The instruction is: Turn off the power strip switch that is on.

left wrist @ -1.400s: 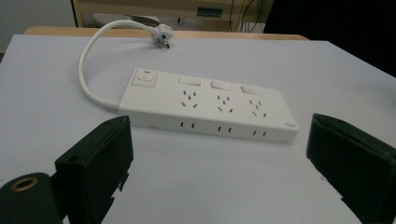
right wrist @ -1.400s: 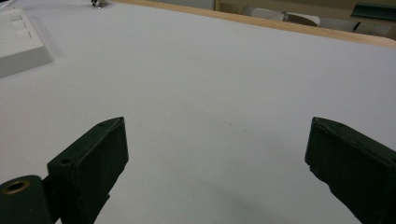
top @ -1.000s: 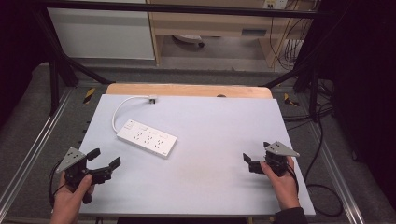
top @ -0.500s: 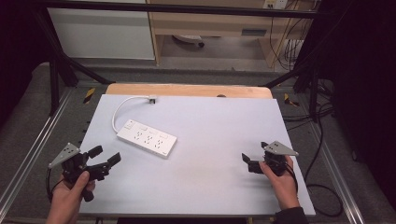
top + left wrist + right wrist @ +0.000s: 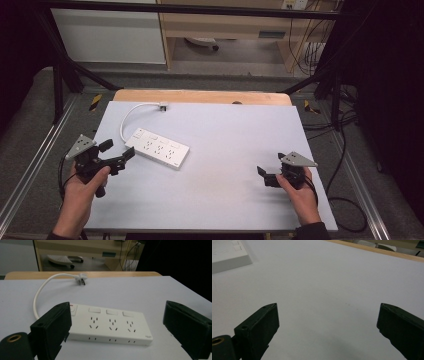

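A: The left tool (image 5: 116, 154) has moved up and closer to the power strip (image 5: 158, 148).
B: Where is the strip?
A: Left of the middle, flat on the tabletop (image 5: 235, 140). Both tools are wide apart. The right tool (image 5: 264, 176) waits at the lower right.
B: What could go wrong?
A: I think a crooked grab could push the strip away.

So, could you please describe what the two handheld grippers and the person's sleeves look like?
Both the left gripper and right gripper are black with blocky jaws, each topped by a grey three-cornered plate and trailing a black cable. A brass-coloured ring shows by the left jaw base. Dark sleeves show at the wrists.
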The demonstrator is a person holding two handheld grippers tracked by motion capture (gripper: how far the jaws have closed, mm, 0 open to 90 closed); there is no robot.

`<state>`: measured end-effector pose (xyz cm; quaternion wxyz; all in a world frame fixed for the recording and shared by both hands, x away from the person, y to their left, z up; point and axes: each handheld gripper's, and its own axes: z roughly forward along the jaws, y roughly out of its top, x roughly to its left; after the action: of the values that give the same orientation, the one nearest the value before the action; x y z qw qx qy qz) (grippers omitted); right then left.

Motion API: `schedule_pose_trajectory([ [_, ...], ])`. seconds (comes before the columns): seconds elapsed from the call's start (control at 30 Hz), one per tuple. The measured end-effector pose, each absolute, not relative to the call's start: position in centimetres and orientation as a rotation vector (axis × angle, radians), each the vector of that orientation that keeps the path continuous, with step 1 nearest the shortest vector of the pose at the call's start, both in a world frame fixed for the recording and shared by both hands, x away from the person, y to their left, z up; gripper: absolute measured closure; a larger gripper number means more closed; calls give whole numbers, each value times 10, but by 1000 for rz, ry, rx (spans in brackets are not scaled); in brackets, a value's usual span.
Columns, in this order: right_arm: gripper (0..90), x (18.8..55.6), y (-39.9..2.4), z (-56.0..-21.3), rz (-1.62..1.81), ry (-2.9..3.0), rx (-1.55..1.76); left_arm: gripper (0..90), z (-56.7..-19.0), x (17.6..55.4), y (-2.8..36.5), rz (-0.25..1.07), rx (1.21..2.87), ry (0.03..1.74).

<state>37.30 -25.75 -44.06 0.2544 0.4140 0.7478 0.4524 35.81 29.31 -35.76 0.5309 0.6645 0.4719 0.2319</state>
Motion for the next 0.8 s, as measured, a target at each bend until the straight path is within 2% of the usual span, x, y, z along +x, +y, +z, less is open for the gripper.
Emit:
schedule_pose_trajectory([
  [0.8, 40, 372, -258, -440, 1227, 2019, 1134, 86, -334, 410, 274, 612, 1594, 1082],
])
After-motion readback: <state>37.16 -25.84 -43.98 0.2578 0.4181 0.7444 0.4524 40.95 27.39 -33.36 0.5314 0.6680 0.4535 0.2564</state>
